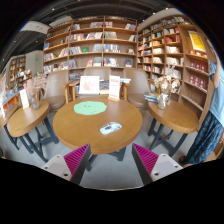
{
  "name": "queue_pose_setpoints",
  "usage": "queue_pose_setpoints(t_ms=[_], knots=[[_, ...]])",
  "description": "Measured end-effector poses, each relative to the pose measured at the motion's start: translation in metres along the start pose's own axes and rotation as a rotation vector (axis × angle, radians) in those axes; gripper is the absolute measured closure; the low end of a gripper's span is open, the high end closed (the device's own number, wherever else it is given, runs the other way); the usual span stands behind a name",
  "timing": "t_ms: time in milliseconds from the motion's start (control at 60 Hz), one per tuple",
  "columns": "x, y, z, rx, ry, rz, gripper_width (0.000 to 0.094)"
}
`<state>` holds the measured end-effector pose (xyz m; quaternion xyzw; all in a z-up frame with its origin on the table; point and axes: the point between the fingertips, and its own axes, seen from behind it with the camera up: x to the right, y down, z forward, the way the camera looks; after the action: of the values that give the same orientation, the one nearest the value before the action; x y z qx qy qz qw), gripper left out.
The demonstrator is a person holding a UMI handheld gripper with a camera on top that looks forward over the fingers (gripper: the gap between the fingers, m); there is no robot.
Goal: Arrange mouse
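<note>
A small light-coloured mouse point(110, 128) lies on the round wooden table point(75, 130), toward its near right side. A round green mat point(90, 107) lies on the same table farther back. My gripper point(112, 160) is well short of the table, above the grey floor. Its two fingers, with magenta pads point(76, 157), stand wide apart with nothing between them. The mouse is beyond the fingers, a little above the gap between them.
Chairs point(135, 88) stand behind the round table. Other wooden tables stand at the left point(22, 118) and at the right point(172, 113), with small items on them. Bookshelves point(95, 40) line the back walls. Grey floor lies ahead.
</note>
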<state>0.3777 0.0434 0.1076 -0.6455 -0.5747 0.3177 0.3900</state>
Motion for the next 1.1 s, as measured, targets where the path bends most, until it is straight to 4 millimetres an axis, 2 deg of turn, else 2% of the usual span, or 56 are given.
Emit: queue_pose_setpoints(t_ms=[17, 33, 83, 117, 300, 667, 967, 1033, 1050, 1100], knots=[[-0.003, -0.001, 0.008, 0.001, -0.001, 0.001, 0.008], [-0.001, 0.0, 0.001, -0.002, -0.005, 0.003, 0.0079], [-0.004, 0.002, 0.006, -0.008, -0.012, 0.006, 0.0078], [-0.007, 0.001, 0.022, -0.012, -0.018, 0.006, 0.008], [-0.022, 0.004, 0.072, -0.006, -0.026, -0.018, 0.0079], [-0.04, -0.002, 0.16, 0.022, -0.037, -0.054, 0.0082], [-0.041, 0.013, 0.219, -0.073, -0.041, 0.0, 0.0079], [-0.039, 0.008, 0.226, -0.064, -0.043, 0.017, 0.0076], [-0.037, 0.005, 0.236, -0.065, -0.041, 0.014, 0.0076], [-0.036, 0.0, 0.245, -0.066, -0.044, 0.017, 0.0078]])
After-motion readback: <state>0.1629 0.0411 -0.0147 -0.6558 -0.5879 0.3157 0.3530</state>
